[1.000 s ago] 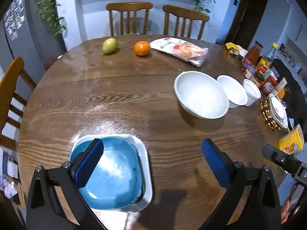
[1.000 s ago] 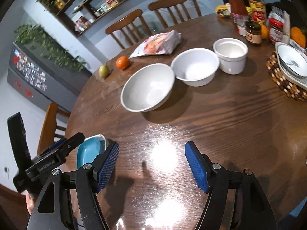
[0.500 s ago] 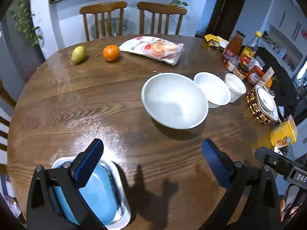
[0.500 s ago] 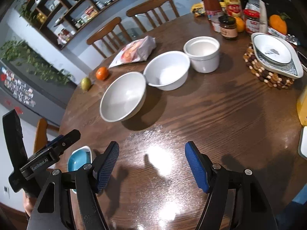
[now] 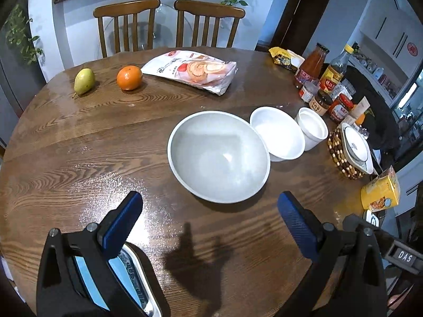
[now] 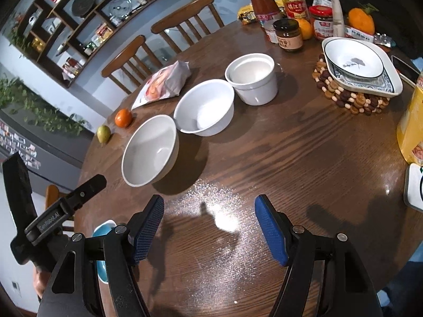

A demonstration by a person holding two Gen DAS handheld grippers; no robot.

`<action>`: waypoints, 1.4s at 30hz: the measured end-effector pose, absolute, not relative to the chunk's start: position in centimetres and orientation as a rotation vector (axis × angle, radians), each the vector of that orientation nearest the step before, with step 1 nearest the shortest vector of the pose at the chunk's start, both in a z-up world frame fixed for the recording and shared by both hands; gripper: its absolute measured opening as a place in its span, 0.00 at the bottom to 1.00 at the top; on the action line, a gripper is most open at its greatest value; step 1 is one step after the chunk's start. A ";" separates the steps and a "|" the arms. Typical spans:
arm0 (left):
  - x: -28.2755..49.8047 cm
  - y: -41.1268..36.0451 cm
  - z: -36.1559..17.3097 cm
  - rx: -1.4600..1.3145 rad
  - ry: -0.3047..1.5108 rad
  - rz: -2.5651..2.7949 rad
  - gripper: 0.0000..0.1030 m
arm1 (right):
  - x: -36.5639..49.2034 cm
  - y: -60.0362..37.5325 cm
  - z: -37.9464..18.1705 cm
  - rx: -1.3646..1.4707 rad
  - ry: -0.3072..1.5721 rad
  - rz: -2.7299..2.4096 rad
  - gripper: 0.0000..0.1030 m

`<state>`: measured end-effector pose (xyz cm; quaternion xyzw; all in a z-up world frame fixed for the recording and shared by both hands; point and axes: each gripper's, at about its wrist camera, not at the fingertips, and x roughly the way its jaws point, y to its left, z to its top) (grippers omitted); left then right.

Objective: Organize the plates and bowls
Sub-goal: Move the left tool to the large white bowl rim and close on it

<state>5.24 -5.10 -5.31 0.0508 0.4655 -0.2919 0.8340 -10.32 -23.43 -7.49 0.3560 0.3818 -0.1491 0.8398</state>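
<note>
- My left gripper (image 5: pixel 210 215) hangs over the near part of the table (image 5: pixel 79 137), jaws wide apart, nothing between the pads.
- My right gripper (image 6: pixel 208 228) likewise: jaws spread, bare wood between them, nothing held.
- Big bowl (image 5: pixel 219 156) sits mid-table, just beyond my left gripper's pads.
- Mid bowl (image 5: pixel 277 133) to its right, rims touching or nearly so; I cannot tell which.
- Cup (image 5: pixel 312 128) right of that, close beside the mid bowl.
- Blue plate (image 5: pixel 120 277) lies in a white plate (image 5: pixel 148 290) at the near left edge, mostly hidden under my left gripper's left finger.
- Far right, on a bead mat (image 6: pixel 343 92): a round dish (image 6: pixel 353 59) nested in a square dish (image 6: pixel 394 84).
- Far side: pear (image 5: pixel 84 80), orange (image 5: pixel 129 77), snack bag (image 5: pixel 191 70).
- Jars and bottles (image 5: pixel 323 84) cluster at far right.
</note>
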 end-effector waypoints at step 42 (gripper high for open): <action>15.0 -7.3 -12.6 0.094 1.145 -0.392 0.99 | 4.0 -26.5 -12.1 0.770 0.968 -0.096 0.70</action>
